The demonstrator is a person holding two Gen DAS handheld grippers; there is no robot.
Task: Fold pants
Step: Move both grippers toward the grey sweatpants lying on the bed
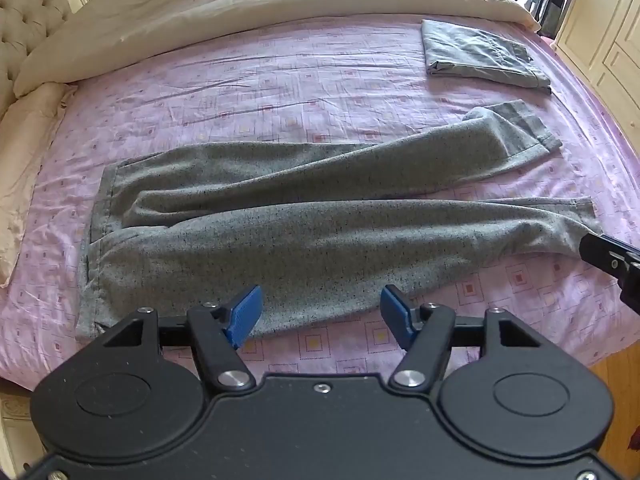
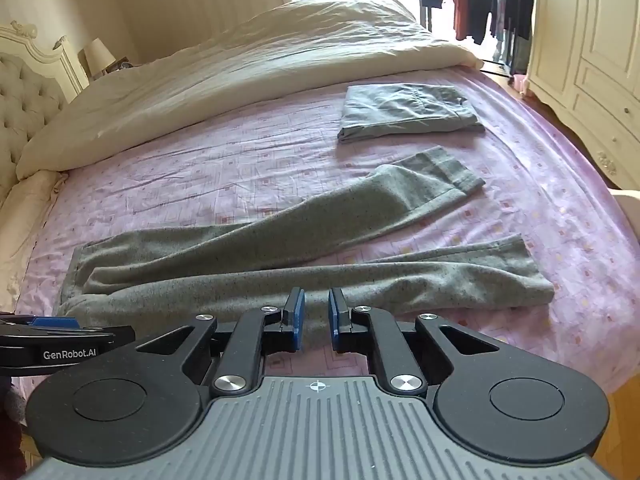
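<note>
Two handheld grippers tilt steeply downward side by side: the left gripper (image 1: pixel 320 312) holds its blue-padded jaws wide apart with nothing pinched between them, while the right gripper (image 2: pixel 317 318) has its jaws drawn close together, a narrow gap still showing between its pads.

Pink patterned bedsheet (image 1: pixel 280 80) covers mattress; square motifs, light creases. Cream duvet (image 2: pixel 240 68) bunched along far side of bed, edge resting on sheet. Cream pillow (image 1: pixel 24 184) at left end, beside tufted headboard (image 2: pixel 24 96). Table lamp (image 2: pixel 98 54) behind headboard corner. Folded grey garment (image 2: pixel 408 114) flat on sheet, far right area. Cream wardrobe (image 2: pixel 588 48) at right. Dark clothes (image 2: pixel 488 0) hanging by bright window. Wooden floor (image 1: pixel 616 380) at lower right.
</note>
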